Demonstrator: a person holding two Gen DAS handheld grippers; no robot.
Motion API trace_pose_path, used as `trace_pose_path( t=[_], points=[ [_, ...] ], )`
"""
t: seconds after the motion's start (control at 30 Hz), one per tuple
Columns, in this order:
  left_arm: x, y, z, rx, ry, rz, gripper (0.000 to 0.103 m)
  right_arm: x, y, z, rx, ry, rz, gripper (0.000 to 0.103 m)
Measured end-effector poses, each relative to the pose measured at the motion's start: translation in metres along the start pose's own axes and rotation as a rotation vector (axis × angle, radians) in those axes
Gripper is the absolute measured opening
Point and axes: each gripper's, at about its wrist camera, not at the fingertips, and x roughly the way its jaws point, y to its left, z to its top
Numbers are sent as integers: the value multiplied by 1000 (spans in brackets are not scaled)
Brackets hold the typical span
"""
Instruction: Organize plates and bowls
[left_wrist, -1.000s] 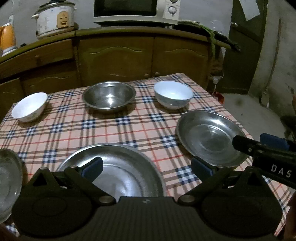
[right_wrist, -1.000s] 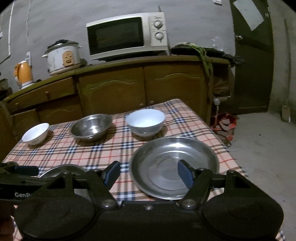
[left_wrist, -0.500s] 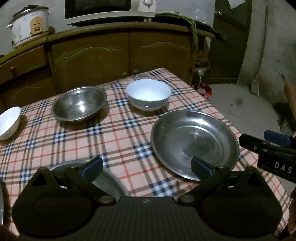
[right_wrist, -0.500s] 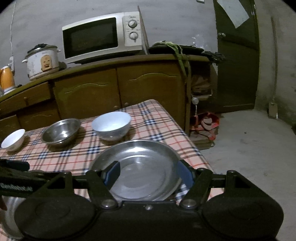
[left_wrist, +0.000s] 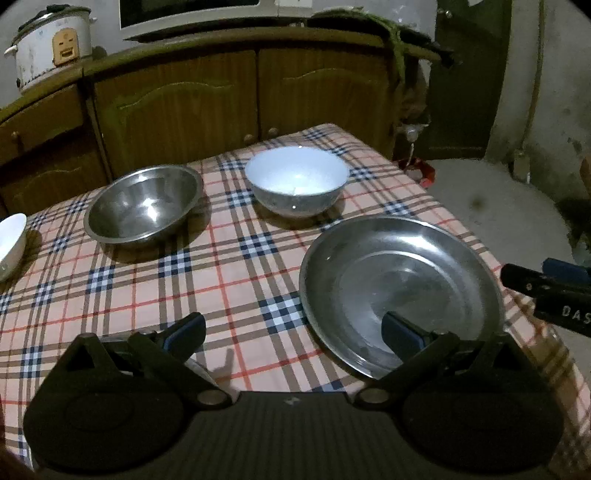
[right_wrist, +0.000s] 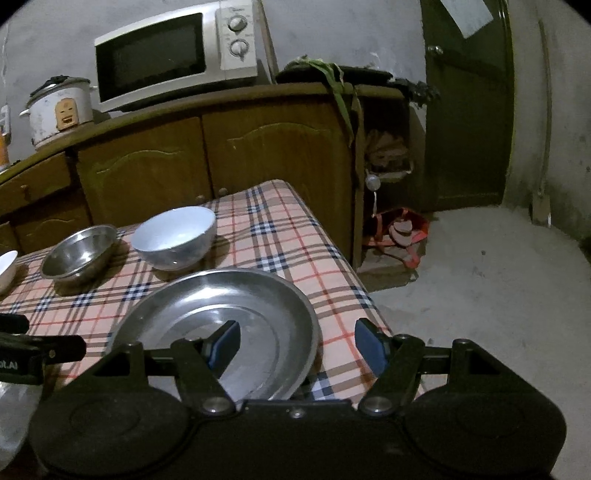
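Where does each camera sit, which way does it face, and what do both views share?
Left wrist: on the left gripper, facing down across the checked table; its open fingers show.
Right wrist: on the right gripper, facing the table's corner; open fingers show.
Shared: steel plate, white bowl, steel bowl.

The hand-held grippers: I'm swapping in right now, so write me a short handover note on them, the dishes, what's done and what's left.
Left hand-held gripper: open, empty, above the checked tablecloth.
Right hand-held gripper: open, empty, its jaws straddling the near-right rim of the wide shallow steel plate.
Behind the plate: large white bowl, round steel bowl, small white bowl at the far left.
Done: nothing stacked among these.
Left: probably grip the plate, then group plates and bowls.
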Motion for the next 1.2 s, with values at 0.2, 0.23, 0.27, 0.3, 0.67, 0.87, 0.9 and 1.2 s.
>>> trace_pose_path(
  t=[0.2,0.23,0.27,0.3,0.67,0.87,0.9,1.2],
  points=[
    [23,-2,2,-16,28,9,103,18,-6,-4,10,25,14,82],
    [26,-3,3,-14,29,12,103,22,-6,-5,7,28,15,82],
    [29,-4,4,-12,31,15,103,24,-6,-5,6,32,20,82],
    [33,-6,4,-12,35,15,103,27,-7,-5,7,38,25,82],
    [65,-11,8,-31,75,1,88,52,-13,-5,63,96,66,81],
    [74,-8,6,-64,100,-19,57,63,-11,-8,80,132,93,53],
    [74,-8,6,-64,93,-22,45,65,-10,-9,83,140,96,49],
    [68,-5,6,-98,95,-43,25,58,-10,-10,79,110,56,20]
  ],
)
